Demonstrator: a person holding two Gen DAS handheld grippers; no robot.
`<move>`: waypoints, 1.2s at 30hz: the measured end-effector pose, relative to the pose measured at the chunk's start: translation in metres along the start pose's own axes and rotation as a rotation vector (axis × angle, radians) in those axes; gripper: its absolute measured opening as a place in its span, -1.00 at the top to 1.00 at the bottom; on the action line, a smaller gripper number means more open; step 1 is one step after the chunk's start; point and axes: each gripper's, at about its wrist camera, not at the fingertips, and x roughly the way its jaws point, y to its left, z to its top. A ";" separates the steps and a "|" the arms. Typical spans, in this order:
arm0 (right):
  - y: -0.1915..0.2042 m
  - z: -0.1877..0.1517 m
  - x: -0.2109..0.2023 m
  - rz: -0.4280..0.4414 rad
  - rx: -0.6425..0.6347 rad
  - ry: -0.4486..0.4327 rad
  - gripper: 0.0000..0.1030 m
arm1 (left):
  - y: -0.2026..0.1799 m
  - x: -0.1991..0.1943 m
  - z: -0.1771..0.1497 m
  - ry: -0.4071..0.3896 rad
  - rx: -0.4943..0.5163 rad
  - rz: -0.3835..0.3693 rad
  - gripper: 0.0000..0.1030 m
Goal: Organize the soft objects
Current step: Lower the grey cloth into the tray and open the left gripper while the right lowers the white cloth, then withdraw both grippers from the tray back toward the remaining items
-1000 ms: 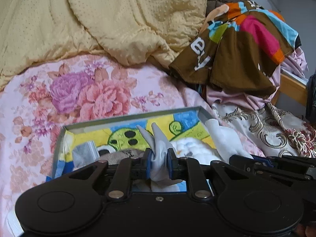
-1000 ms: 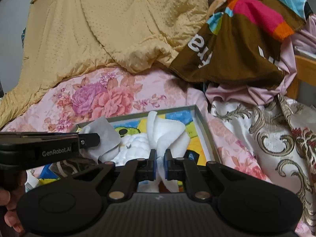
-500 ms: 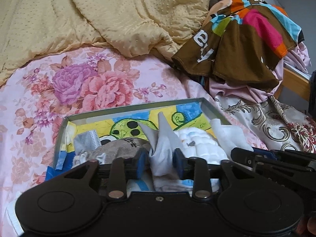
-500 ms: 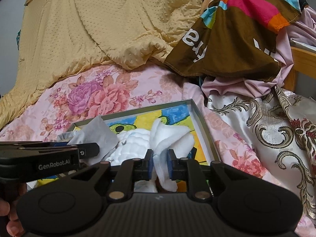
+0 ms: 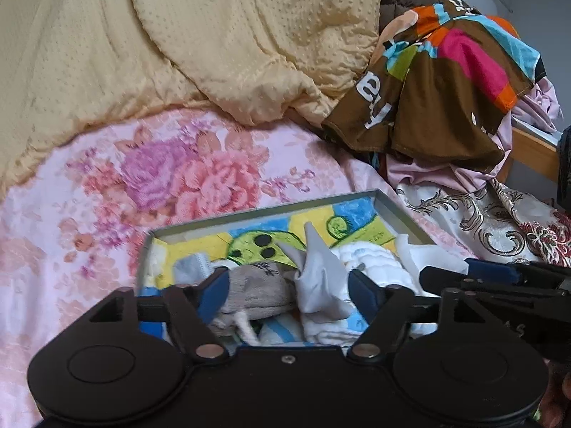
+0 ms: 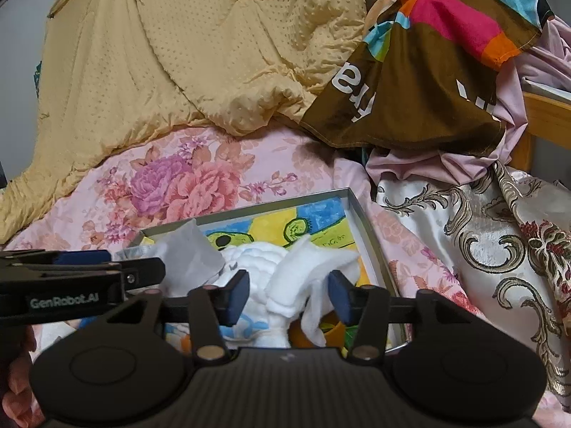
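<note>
Both tongs stand over a shallow box point(image 5: 399, 210) that lies on the bed, near its front edge. The left tongs point(image 5: 289, 290) are spread wide, jaws apart and gripping nothing. A grey cloth point(image 5: 317, 274) stands crumpled between the jaws, and a brown sock point(image 5: 257, 285) lies just beside the left jaw. The right tongs point(image 6: 289, 294) are likewise spread, with a white cloth point(image 6: 307, 274) slumped between the jaws and resting on its own weight.

Judgement: both cloths appear to be deposited in the box, not carried. Neither is folded flat; each rises above the box rim, so either may snag a jaw when the tongs are drawn back. A straight withdrawal toward the front edge of the bed is advised.

The box sits on a pink flowered sheet point(image 6: 178, 185), a soft surface that will give under load. A yellow quilt point(image 6: 214, 53) is heaped toward the far left corner of the bed. A brown multicoloured shirt point(image 6: 428, 89) and a pale patterned cloth point(image 6: 481, 232) lie along the right edge. A wooden rail point(image 6: 546, 107) shows at the far right.
</note>
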 end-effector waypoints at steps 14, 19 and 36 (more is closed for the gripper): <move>0.021 0.008 -0.058 0.082 -0.042 -0.070 -0.86 | 0.018 -0.080 -0.011 -0.039 0.007 0.083 -0.80; 0.024 0.009 -0.084 0.108 -0.037 -0.096 -0.96 | 0.017 -0.114 -0.018 -0.071 -0.009 0.103 -0.90; 0.051 -0.027 -0.171 0.146 -0.176 -0.109 -0.99 | 0.019 -0.211 -0.071 -0.100 -0.085 0.117 -0.98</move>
